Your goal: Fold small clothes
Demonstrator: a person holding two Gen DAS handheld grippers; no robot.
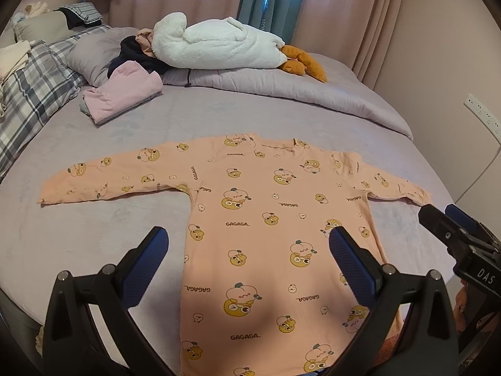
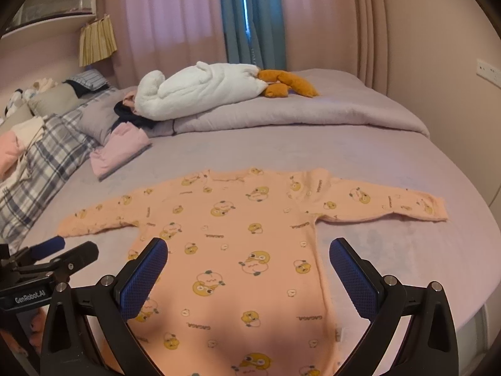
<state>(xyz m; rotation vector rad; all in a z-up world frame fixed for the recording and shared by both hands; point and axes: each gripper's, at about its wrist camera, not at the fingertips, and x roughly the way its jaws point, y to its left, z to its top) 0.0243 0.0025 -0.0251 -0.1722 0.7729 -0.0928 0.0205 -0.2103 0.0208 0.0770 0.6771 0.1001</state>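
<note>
Two grippers hover over a peach shirt [image 1: 275, 219] spread flat on our bed [image 1: 94, 235].

We hold the left gripper [image 1: 249, 250] above the shirt's lower body, fingers [image 1: 147, 266] spread wide and holding nothing; the right gripper [image 2: 249, 257] hangs likewise, wide apart and empty, over the right side seam. Both sleeves lie stretched out sideways, the cuffs well short of the bed's edges. Bare sheet surrounds the shirt on the left, right and far sides. A folded pink garment [image 1: 122, 94] sits well apart at the far left, near the plaid pillow [image 1: 31, 100].
</note>
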